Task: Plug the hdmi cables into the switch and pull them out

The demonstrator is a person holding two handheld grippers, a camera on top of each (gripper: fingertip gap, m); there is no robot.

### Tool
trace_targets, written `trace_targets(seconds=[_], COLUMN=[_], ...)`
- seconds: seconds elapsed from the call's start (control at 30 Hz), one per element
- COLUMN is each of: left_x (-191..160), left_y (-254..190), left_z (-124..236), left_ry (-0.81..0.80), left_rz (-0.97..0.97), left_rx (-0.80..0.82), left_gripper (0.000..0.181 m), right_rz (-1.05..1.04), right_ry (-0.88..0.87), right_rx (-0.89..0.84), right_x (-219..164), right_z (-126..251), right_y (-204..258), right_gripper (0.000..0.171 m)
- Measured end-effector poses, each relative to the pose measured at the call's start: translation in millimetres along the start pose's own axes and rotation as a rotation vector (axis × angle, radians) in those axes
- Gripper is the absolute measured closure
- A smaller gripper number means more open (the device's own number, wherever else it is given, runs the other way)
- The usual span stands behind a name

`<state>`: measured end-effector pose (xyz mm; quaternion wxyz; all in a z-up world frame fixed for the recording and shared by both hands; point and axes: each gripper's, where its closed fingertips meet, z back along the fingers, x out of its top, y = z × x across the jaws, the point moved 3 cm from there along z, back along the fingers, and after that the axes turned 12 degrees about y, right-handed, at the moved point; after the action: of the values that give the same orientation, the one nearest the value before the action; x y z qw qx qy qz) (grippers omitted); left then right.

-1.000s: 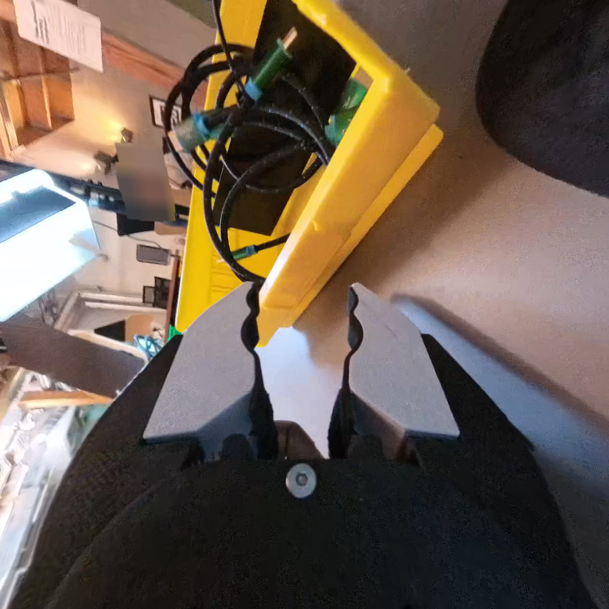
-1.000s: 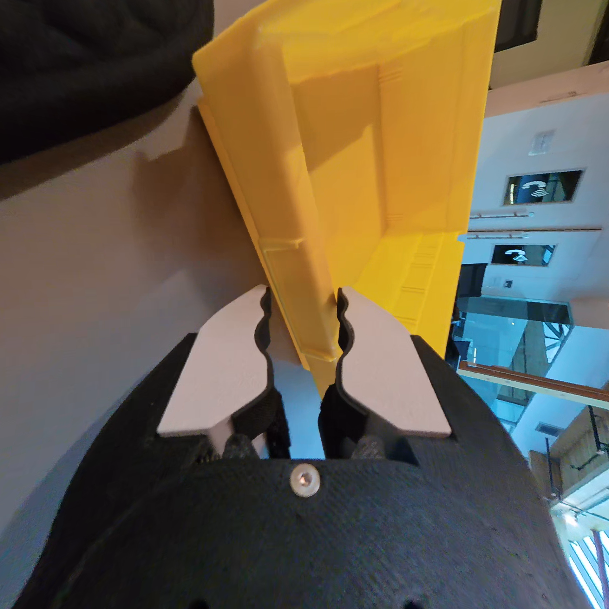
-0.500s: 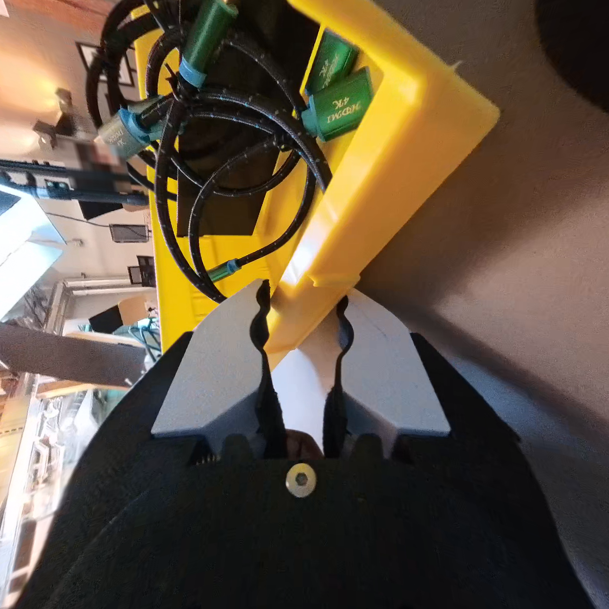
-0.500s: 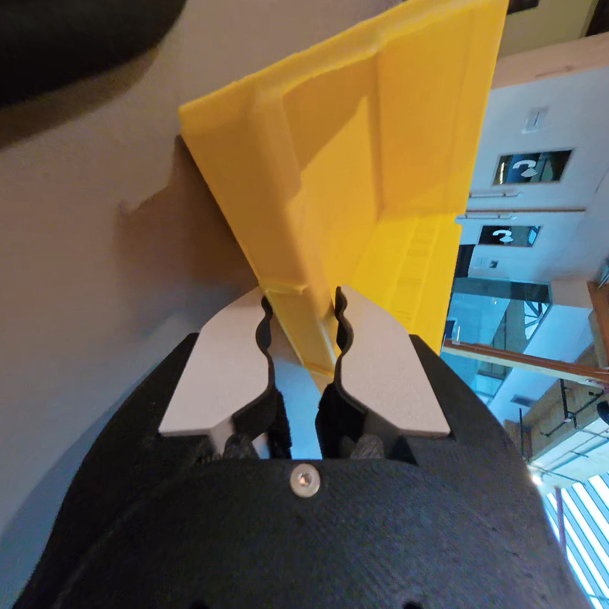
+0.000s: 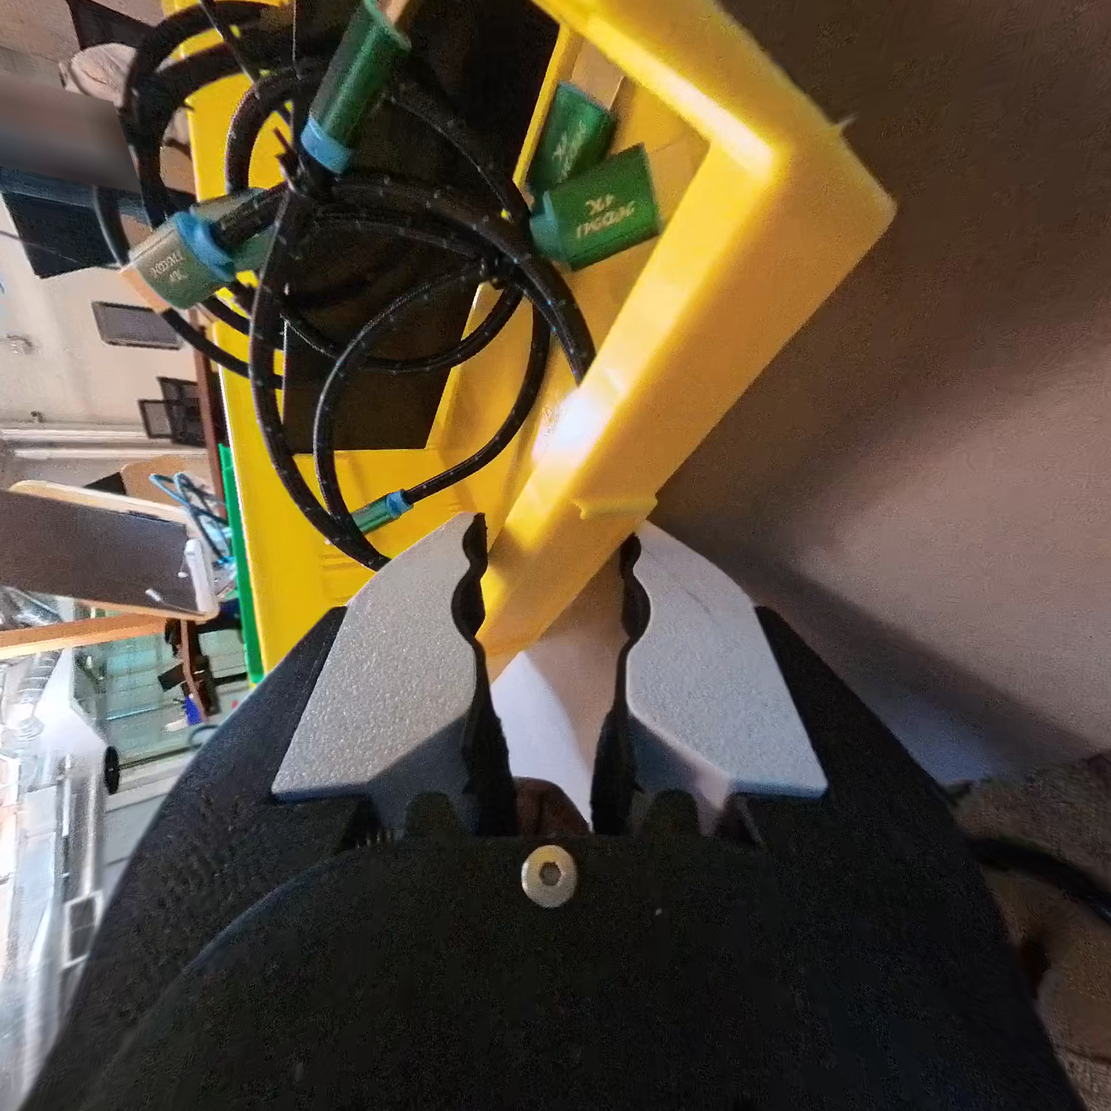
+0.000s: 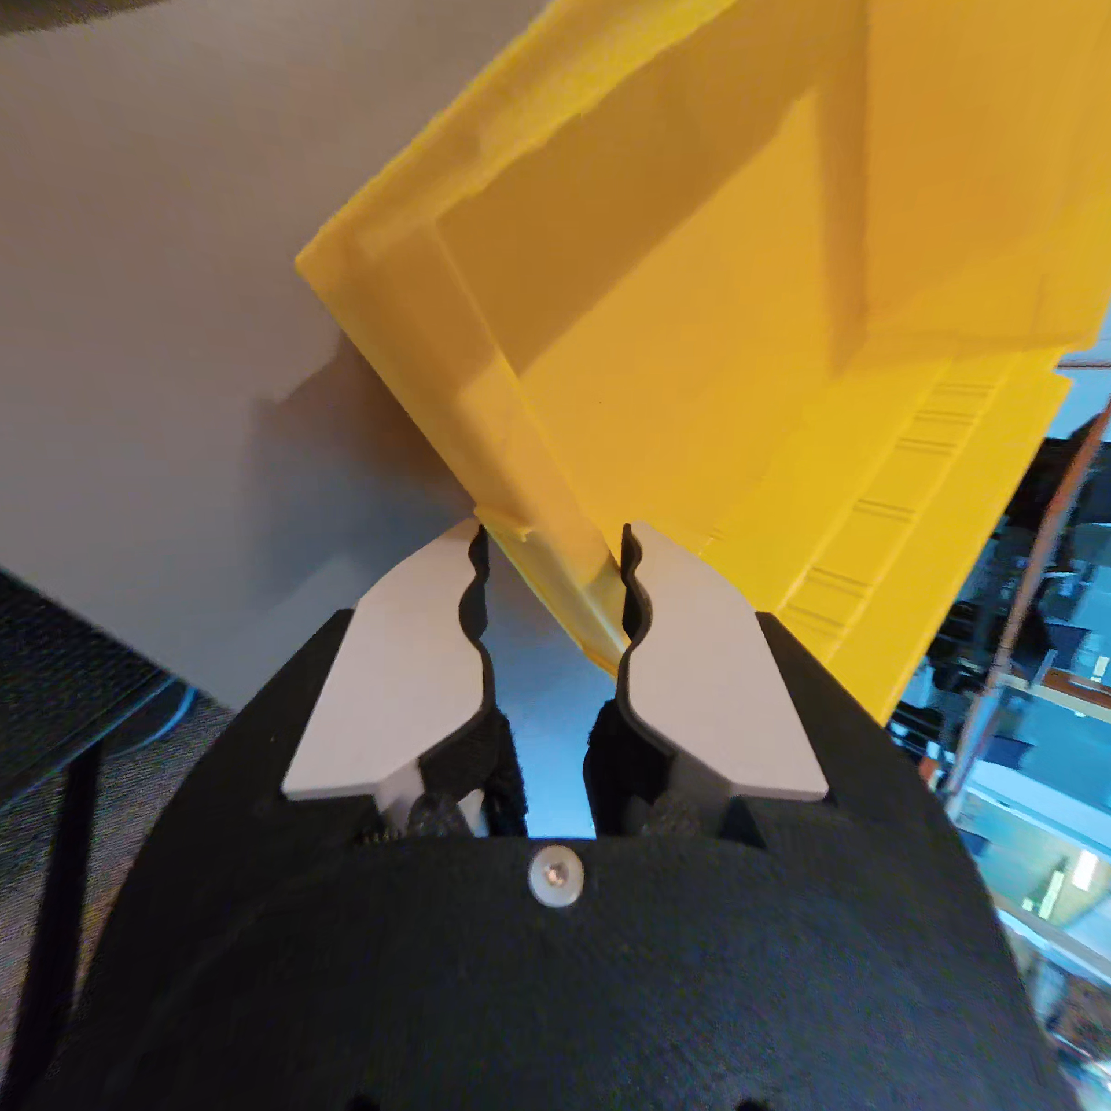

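Grey-brown tabletop (image 5: 902,421), cluttered room blurred behind. Left gripper (image 5: 550,541) partly closed, clamped on the near rim of the yellow bin (image 5: 691,336). Right gripper (image 6: 553,535) partly closed around the bin's (image 6: 751,373) other rim; firm grip, cannot tell. Farther in, at 11 o'clock, black cables (image 5: 421,336) coil over a black switch (image 5: 373,385); green plugs (image 5: 592,210) at 12.

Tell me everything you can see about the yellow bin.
The yellow bin looks like moulded glossy plastic, with a thick rim, ribbed walls and small tabs. It is tilted above the grey table. Inside lie black braided cables with green plugs and a black box. The left gripper and the right gripper each straddle a rim edge.
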<state>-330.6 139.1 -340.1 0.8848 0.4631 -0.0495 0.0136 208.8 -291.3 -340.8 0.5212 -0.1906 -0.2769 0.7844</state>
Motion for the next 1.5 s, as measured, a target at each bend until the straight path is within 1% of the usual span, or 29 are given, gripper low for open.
trace_targets(seconds=[0.23, 0.33, 0.4, 0.47, 0.53, 0.6, 0.67, 0.73, 0.87, 0.93, 1.07, 1.13, 1.23, 1.3, 1.33, 1.37, 1.4, 1.43, 1.47, 1.5], left_x=[13.3, 15.5, 16.2, 18.0, 25.7, 36.4, 44.4, 49.5, 52.3, 54.5, 64.0, 67.6, 74.7, 72.9, 70.9, 67.4, 61.8, 55.9, 52.1, 52.6], left_y=[-9.5, -10.8, -12.6, -12.5, -8.9, 2.0, 22.6, 44.7, 73.6, 79.4, 76.7, 76.5, 78.8, 85.9, 91.0, 97.7, 105.8, 112.8, 117.8, 120.6], left_z=[13.4, 15.4, 17.0, 22.5, 35.3, 54.1, 70.7, 81.0, 73.4, 67.3, 60.6, 58.3, 59.1, 61.0, 63.2, 66.2, 69.4, 73.1, 76.7, 80.4], left_ry=[-0.089, -0.109, -0.123, -0.161, -0.272, -0.438, -0.583, -0.668, -0.668, -0.655, -0.598, -0.567, -0.572, -0.567, -0.578, -0.596, -0.614, -0.635, -0.663, -0.696], left_rz=[0.055, 0.081, 0.108, 0.161, 0.256, 0.345, 0.419, 0.520, 0.807, 0.910, 0.914, 0.916, 0.928, 0.963, 0.984, 1.021, 1.077, 1.134, 1.178, 1.195], left_rx=[-0.129, -0.154, -0.186, -0.227, -0.290, -0.307, -0.215, -0.117, -0.081, -0.083, -0.111, -0.116, -0.134, -0.093, -0.054, -0.001, 0.065, 0.124, 0.155, 0.155], left_gripper=[0.136, 0.135, 0.130, 0.128, 0.126, 0.124, 0.124, 0.124, 0.124, 0.124, 0.124, 0.124, 0.124, 0.121, 0.114, 0.102, 0.085, 0.071, 0.053, 0.043], right_rz=[-0.015, -0.044, -0.068, -0.087, -0.097, -0.102, -0.100, -0.089, -0.072, -0.074, -0.097, -0.117, -0.151, -0.200, -0.228, -0.260, -0.296, -0.336, -0.379, -0.431], right_ry=[-0.013, -0.046, -0.069, -0.093, -0.115, -0.138, -0.156, -0.159, -0.135, -0.134, -0.156, -0.186, -0.231, -0.271, -0.299, -0.334, -0.376, -0.425, -0.483, -0.546], right_rx=[0.041, 0.074, 0.107, 0.113, 0.101, 0.072, 0.020, -0.023, -0.050, -0.053, -0.092, -0.152, -0.273, -0.387, -0.435, -0.484, -0.530, -0.567, -0.593, -0.611], right_x=[-2.5, -1.5, -1.2, -1.5, -1.8, -1.4, -0.4, 0.9, 2.1, 1.5, -3.0, -3.7, -3.3, -3.1, -2.8, -2.7, -2.5, -2.2, -1.4, -0.8], right_z=[4.9, 6.6, 8.3, 11.4, 16.1, 21.3, 26.1, 28.9, 29.1, 29.9, 37.9, 44.9, 56.6, 68.1, 74.4, 81.3, 88.6, 95.9, 102.8, 109.5], right_y=[5.3, 7.8, 10.1, 9.6, 7.9, 4.3, -1.7, -6.2, -8.6, -9.1, -14.5, -22.2, -37.0, -51.3, -57.4, -63.4, -69.5, -75.2, -80.2, -84.6], right_gripper=[0.128, 0.122, 0.117, 0.117, 0.116, 0.116, 0.116, 0.111, 0.107, 0.107, 0.109, 0.109, 0.107, 0.101, 0.096, 0.087, 0.076, 0.061, 0.040, 0.026])
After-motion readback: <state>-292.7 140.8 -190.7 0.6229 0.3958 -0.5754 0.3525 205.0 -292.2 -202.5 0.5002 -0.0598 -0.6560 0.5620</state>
